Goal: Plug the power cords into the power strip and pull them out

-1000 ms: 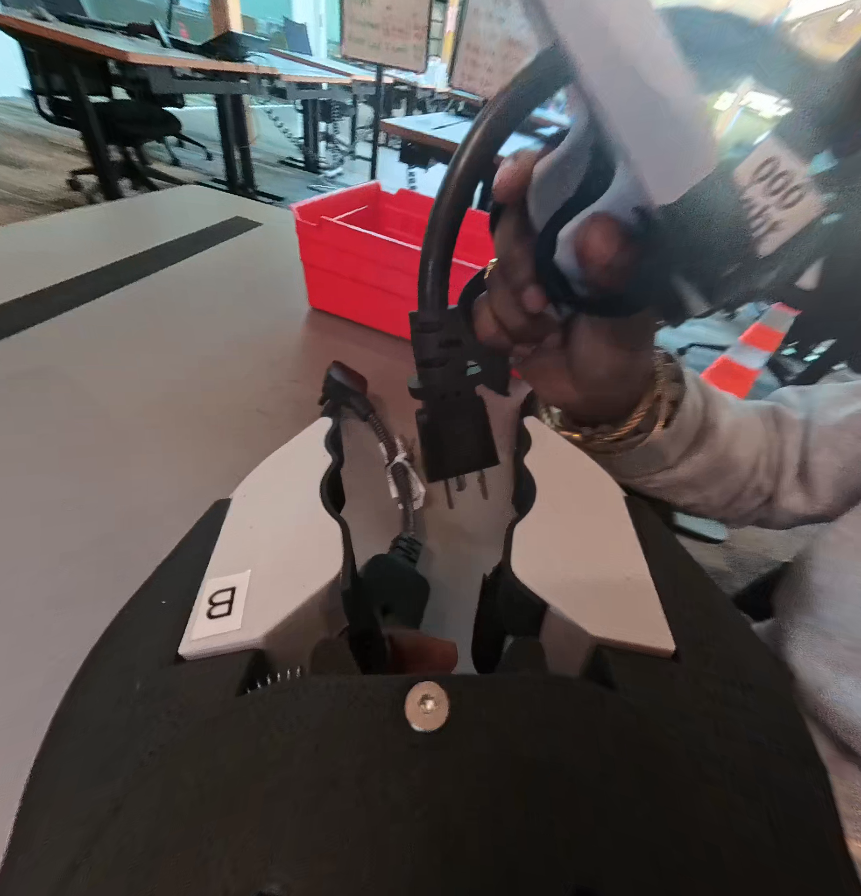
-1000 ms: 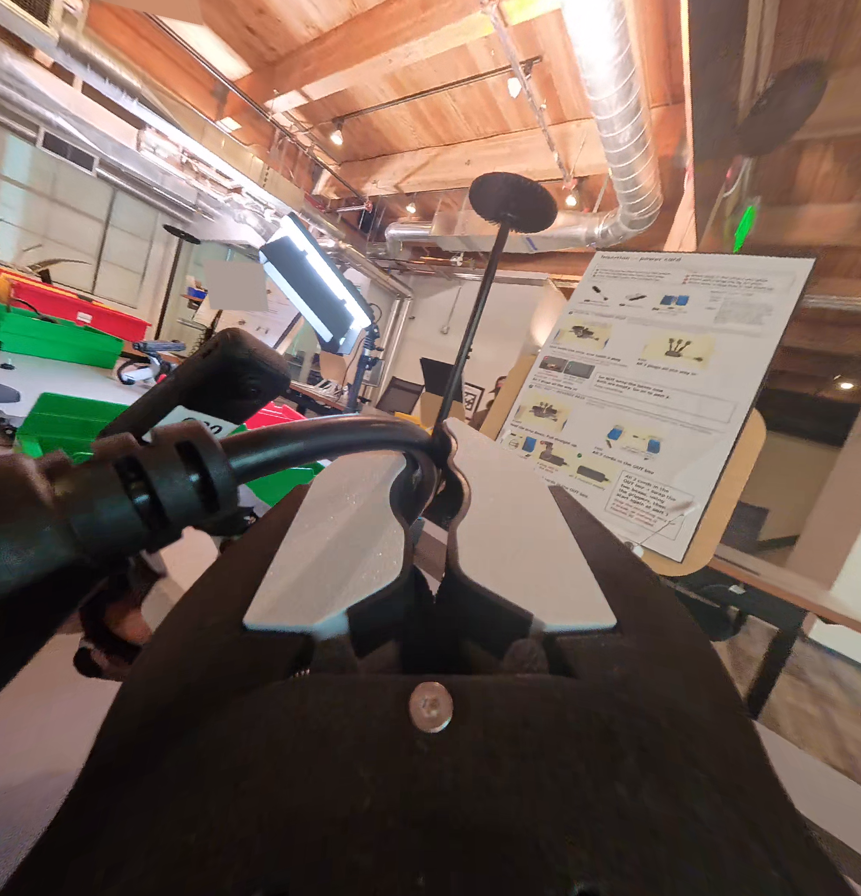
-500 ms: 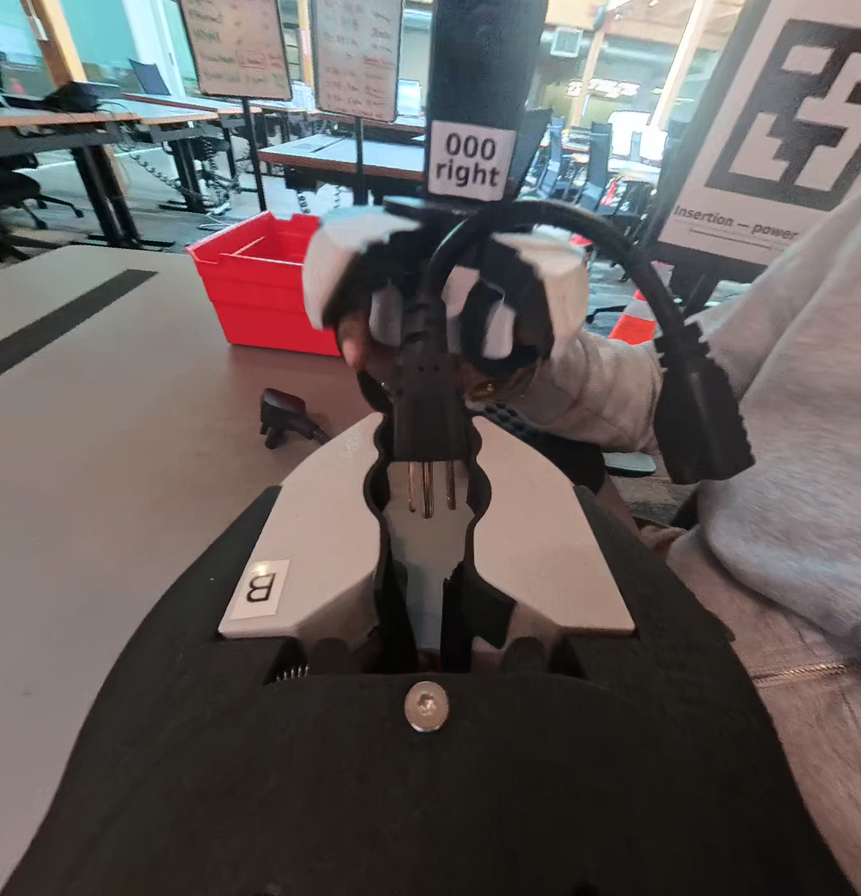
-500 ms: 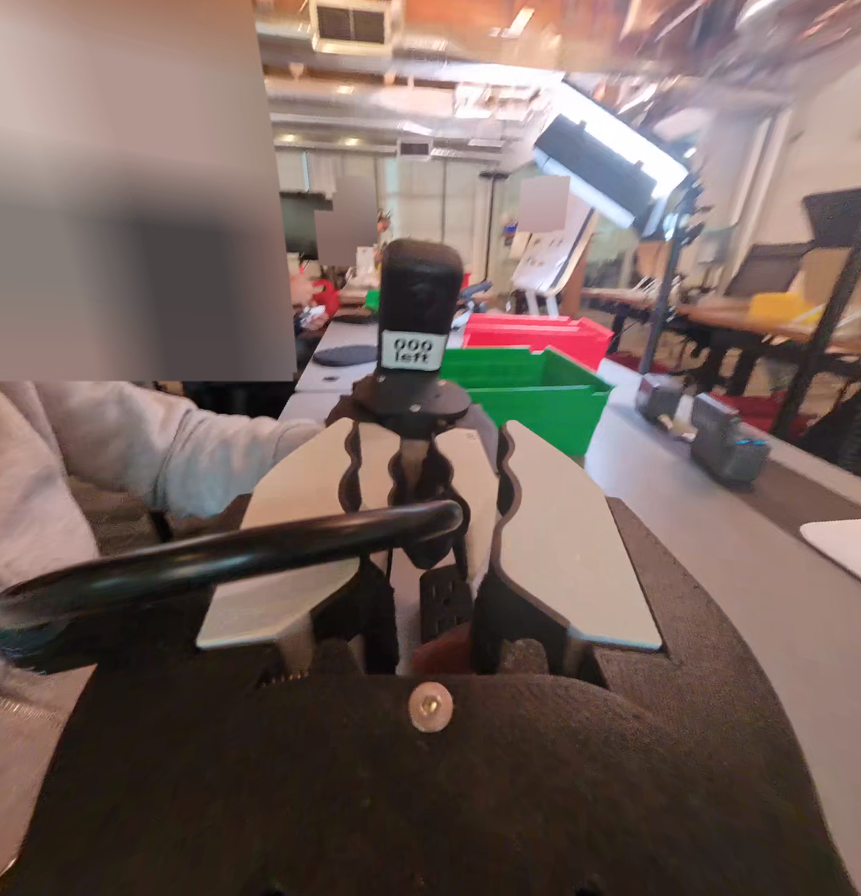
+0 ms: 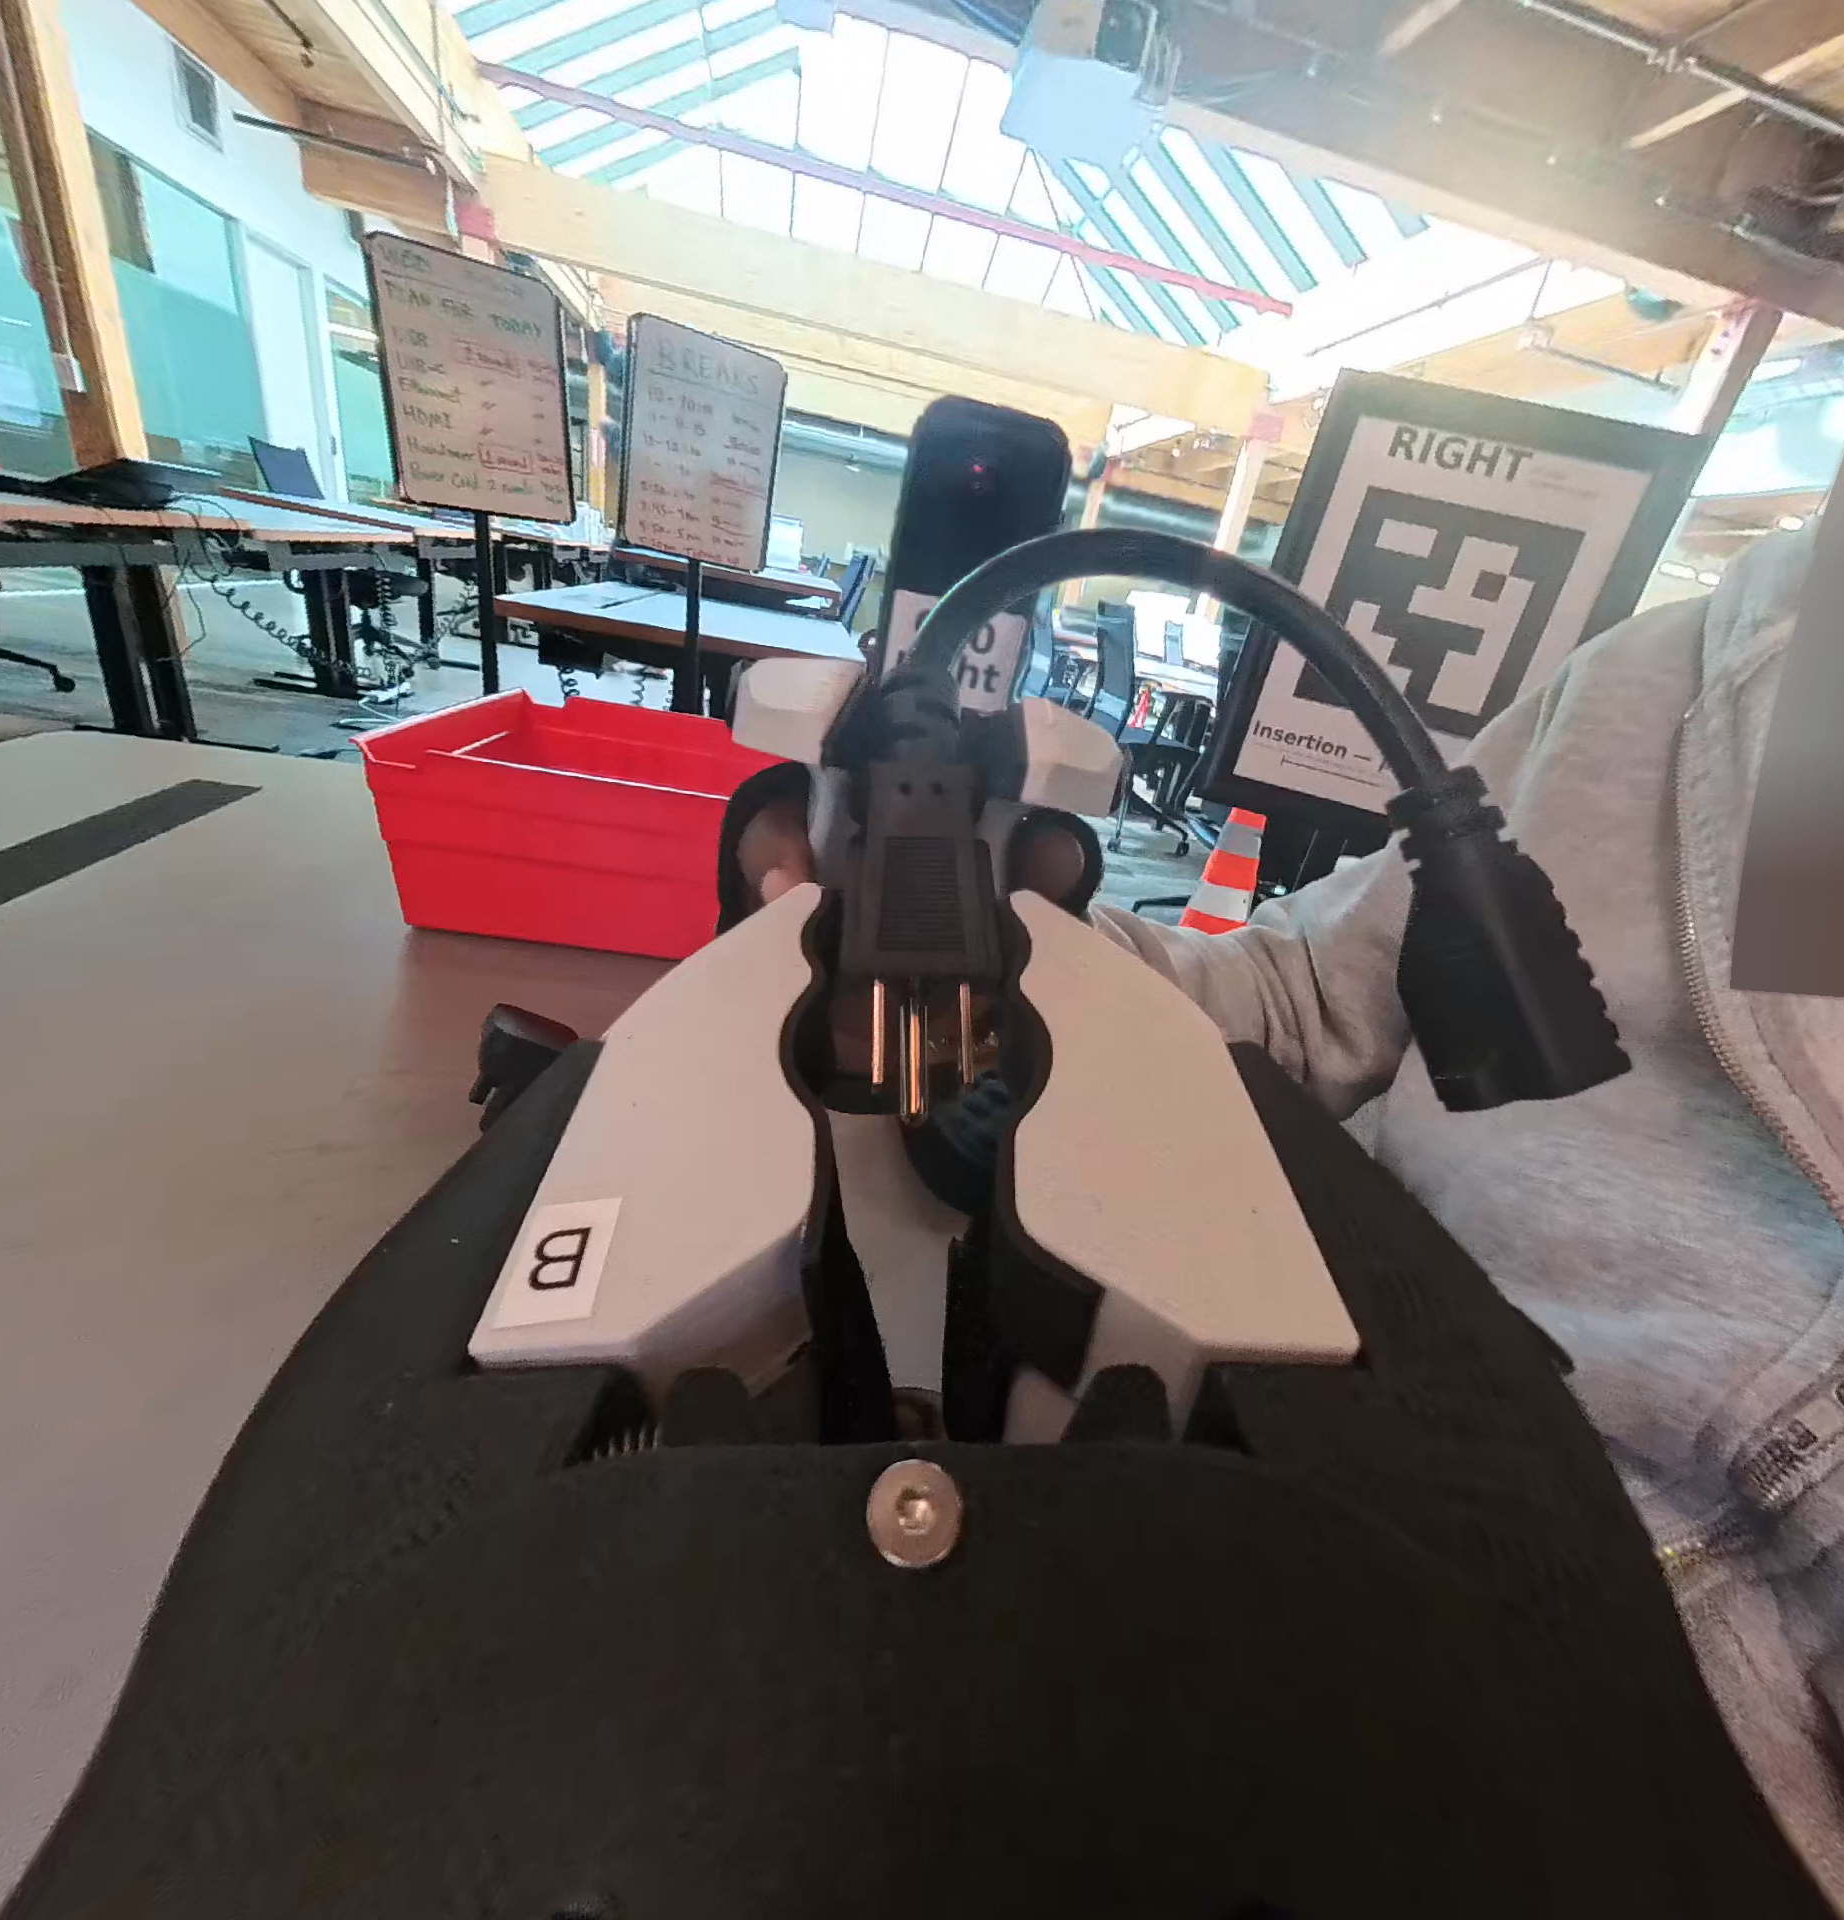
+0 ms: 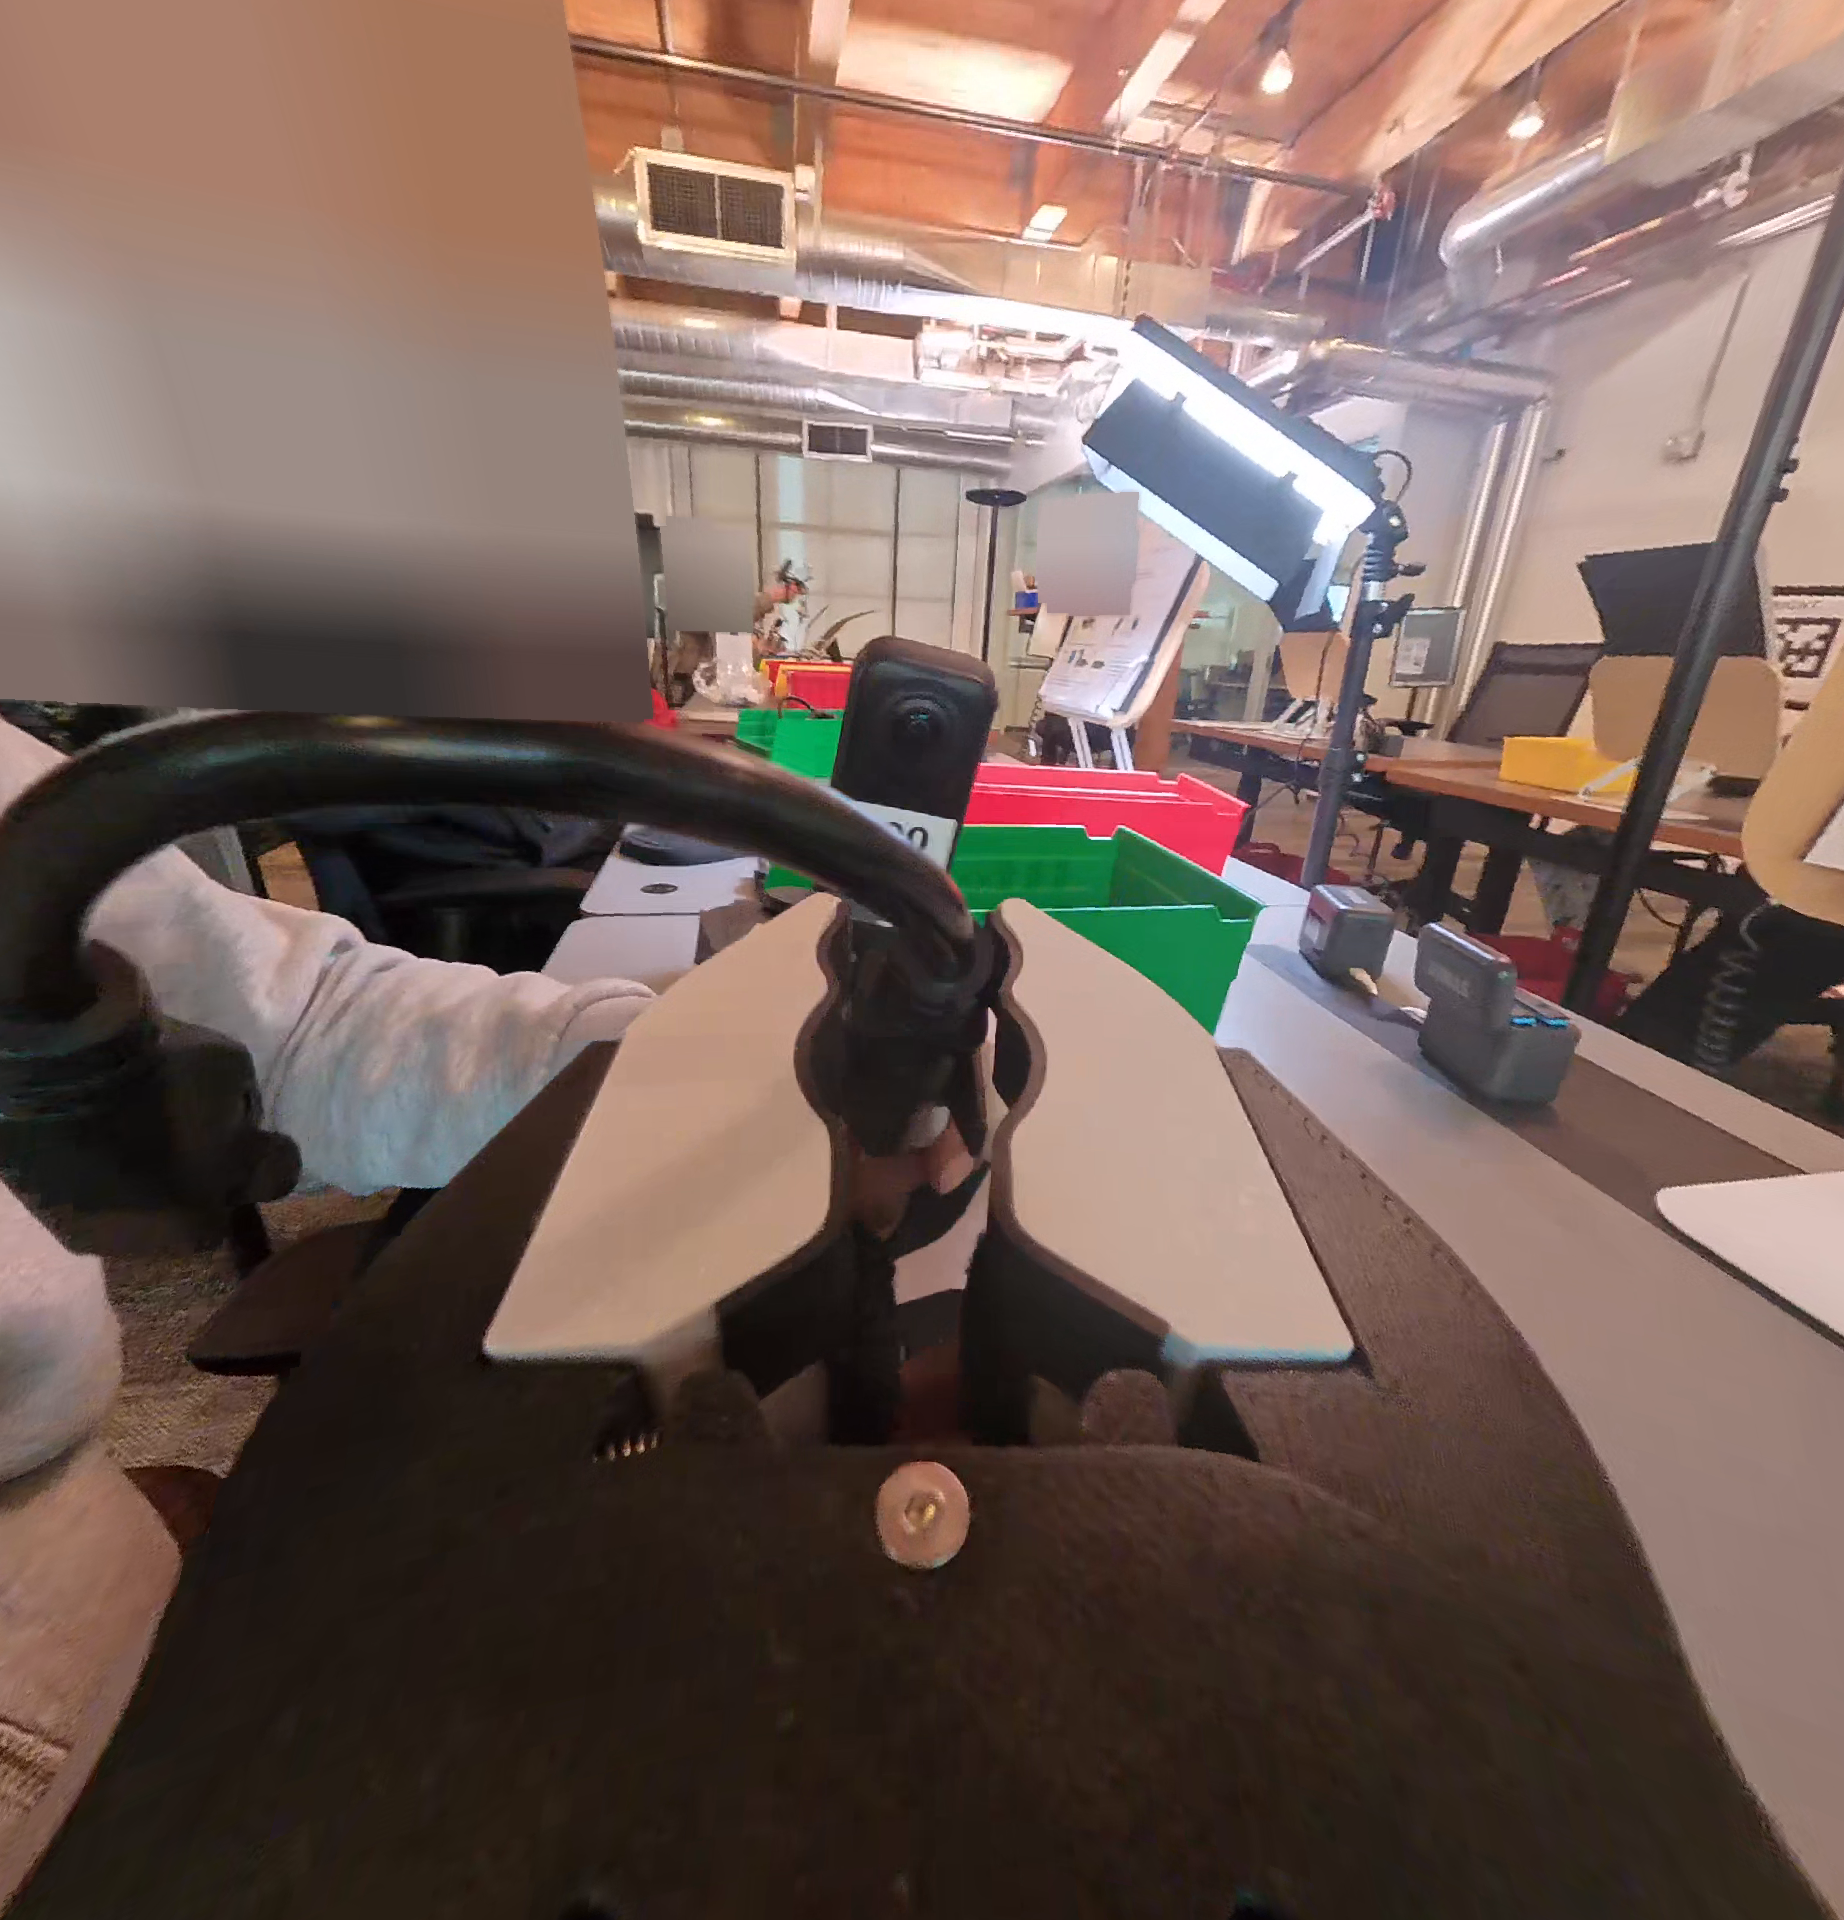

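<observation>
A short black power cord [image 5: 1157,561] loops through the air between my two grippers, which face each other above the table. My left gripper [image 5: 918,935] is shut on the cord's plug [image 5: 923,883], whose three prongs point back at the left wrist camera. My right gripper [image 6: 913,925] is shut on the cord [image 6: 430,748] just behind that plug, and it also shows in the left wrist view [image 5: 928,748]. The cord's socket end [image 5: 1500,966] hangs free at the right. No power strip is in view.
A red bin [image 5: 554,831] stands on the grey table [image 5: 170,1039], with another black plug [image 5: 513,1039] lying near my left gripper. The right wrist view shows a green bin [image 6: 1105,904], two grey devices [image 6: 1489,1029], a white pad [image 6: 1791,1247] and a black pole [image 6: 1707,623].
My left gripper closed on the plug that the right gripper brought between its fingers. The right gripper opened and then shut again on the cord behind the plug. Both rose slightly.
</observation>
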Motion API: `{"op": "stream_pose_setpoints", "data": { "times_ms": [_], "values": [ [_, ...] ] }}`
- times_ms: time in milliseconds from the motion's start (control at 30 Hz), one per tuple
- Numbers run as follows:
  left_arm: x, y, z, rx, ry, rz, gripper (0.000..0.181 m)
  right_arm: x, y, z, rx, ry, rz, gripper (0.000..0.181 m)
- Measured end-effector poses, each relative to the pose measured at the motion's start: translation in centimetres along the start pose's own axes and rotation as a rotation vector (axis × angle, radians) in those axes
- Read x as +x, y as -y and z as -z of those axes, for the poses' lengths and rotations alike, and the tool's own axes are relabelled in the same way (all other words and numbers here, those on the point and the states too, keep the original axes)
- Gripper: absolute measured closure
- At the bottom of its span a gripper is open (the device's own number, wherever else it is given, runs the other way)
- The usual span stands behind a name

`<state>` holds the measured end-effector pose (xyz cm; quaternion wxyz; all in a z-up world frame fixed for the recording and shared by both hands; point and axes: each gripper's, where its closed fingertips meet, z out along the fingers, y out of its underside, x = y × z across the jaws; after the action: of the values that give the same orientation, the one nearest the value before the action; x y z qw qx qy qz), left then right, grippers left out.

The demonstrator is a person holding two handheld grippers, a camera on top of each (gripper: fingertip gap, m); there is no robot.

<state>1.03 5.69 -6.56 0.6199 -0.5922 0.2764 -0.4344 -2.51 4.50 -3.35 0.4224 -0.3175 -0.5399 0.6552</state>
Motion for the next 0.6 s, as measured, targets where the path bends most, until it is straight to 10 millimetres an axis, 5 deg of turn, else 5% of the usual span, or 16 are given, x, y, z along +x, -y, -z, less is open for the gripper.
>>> {"op": "stream_pose_setpoints", "data": {
  "times_ms": [333, 467, 600],
  "values": [
    [0.1, -1.7, -0.3, -0.123, -0.014, -0.02, 0.152, -0.6, -1.2, -0.3, -0.129, 0.014, 0.027, 0.166],
    [-2.3, -4.0, 4.3, -0.461, 0.108, -0.113, 0.123, 0.7, -2.5, 0.0, -0.226, -0.063, 0.038, 0.167],
    [-4.6, -4.8, 8.0, -0.516, 0.249, -0.164, 0.108, 1.6, -4.6, 0.2, -0.334, -0.079, -0.003, 0.166]
  ]
}}
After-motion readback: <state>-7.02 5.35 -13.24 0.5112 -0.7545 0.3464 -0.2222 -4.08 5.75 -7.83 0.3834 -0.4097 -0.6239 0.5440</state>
